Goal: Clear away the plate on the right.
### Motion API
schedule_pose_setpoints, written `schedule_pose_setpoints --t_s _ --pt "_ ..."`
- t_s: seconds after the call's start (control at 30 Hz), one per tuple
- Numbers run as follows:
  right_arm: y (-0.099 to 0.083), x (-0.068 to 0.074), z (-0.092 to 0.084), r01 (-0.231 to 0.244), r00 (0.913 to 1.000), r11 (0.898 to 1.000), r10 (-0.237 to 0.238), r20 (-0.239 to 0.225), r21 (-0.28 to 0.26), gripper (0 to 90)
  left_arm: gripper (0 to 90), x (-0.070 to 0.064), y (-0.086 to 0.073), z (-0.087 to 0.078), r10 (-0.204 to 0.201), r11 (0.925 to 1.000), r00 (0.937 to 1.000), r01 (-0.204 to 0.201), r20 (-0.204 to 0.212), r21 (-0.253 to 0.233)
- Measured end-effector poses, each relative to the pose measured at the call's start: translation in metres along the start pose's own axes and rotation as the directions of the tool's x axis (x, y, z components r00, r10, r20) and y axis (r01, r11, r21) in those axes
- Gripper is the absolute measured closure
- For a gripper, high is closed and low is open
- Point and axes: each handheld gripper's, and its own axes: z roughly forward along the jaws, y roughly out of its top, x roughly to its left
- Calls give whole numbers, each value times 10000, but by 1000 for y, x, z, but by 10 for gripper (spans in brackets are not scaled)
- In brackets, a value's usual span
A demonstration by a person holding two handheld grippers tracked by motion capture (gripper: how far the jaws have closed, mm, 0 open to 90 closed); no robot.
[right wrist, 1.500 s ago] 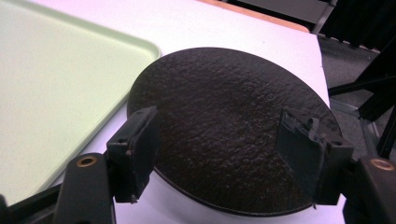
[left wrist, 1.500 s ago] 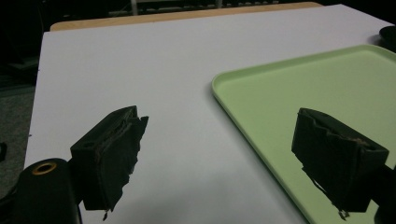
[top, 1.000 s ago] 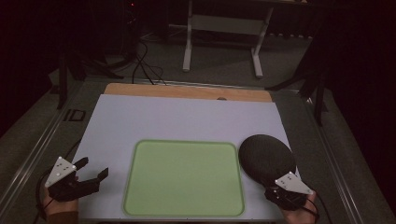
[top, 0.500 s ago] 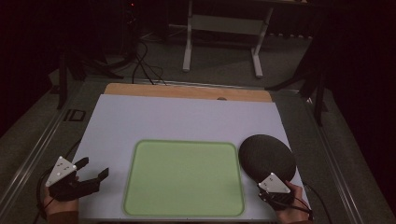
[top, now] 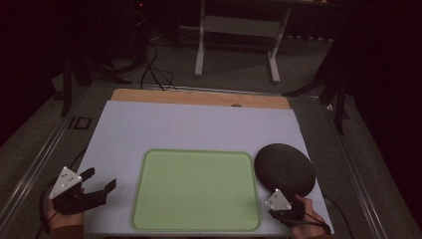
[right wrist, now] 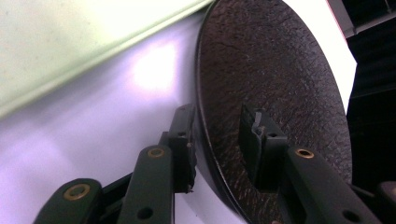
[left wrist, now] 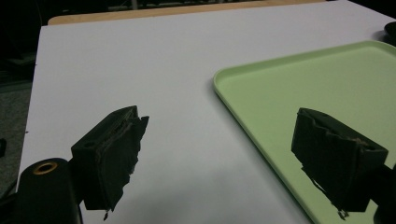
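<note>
A round black textured plate (top: pixel 284 168) lies on the white table top, just right of a pale green tray (top: pixel 195 189). My right gripper (top: pixel 282 195) sits at the plate's near rim. In the right gripper view the plate (right wrist: pixel 280 60) rim runs between the jaws of my right gripper (right wrist: pixel 217 126): one jaw is outside the rim, the other over the plate's inner face with a gap left. These jaws have just been closing and do not pinch the rim. My left gripper (top: pixel 101 179) hovers open left of the tray, and between its fingers (left wrist: pixel 219 135) there is nothing.
The white board (top: pixel 189 124) has a wooden strip along its far edge. The green tray (left wrist: pixel 327 79) is bare. Beyond the table, cables and a metal stand's legs (top: pixel 239 45) are on the dark floor.
My right gripper has shifted left along the plate's near rim and sunk onto it, with its jaws narrower. The left gripper has not moved.
</note>
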Motion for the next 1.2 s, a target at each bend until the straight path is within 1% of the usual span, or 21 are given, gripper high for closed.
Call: schedule_pose_setpoints --t_s 0.17,0.33,0.37,0.43,0.53,0.63,0.7,0.77,0.9,0.97,1.1,1.2 --pt "1 4 3 541 9984 9982 -546 154 269 693 161 0 0 0 7 10000 10000 -7 7 9" --pt "2 8 7 1132 9917 9916 -1166 535 624 738 161 0 0 0 -2 10000 10000 1 15 8" --pt "3 9 8 1161 9910 9911 -1200 587 659 744 161 0 0 0 6 10000 10000 -6 14 17" --pt "4 11 9 1424 9858 9868 -1484 790 768 751 161 0 0 0 9 10000 10000 -9 16 15" --pt "5 15 13 1809 9740 9792 -1913 1211 921 750 161 0 0 0 10 10000 10000 -10 19 19" --pt "6 18 17 2082 9646 9713 -2234 1398 1152 753 161 0 0 0 5 10000 10000 -5 14 12" --pt "6 19 19 2164 9598 9681 -2347 1542 1266 757 161 0 0 0 9 10000 10000 -9 18 15" --pt "6 20 21 2184 9577 9673 -2379 1622 1294 756 161 0 0 0 15 10000 10000 -15 29 19" --pt "6 22 25 2419 9458 9588 -2673 1844 1492 761 161 0 0 0 14 10000 10000 -14 29 20" --pt "7 23 26 2527 9411 9555 -2793 1904 1524 766 161 0 0 0 15 10000 10000 -15 27 33" --pt "6 26 29 2757 9286 9489 -3042 2128 1533 776 161 0 0 0 -5 10000 10000 5 43 3" --pt "7 26 31 2792 9224 9466 -3111 2290 1614 751 161 0 0 1 -5 10000 10000 5 48 -1"
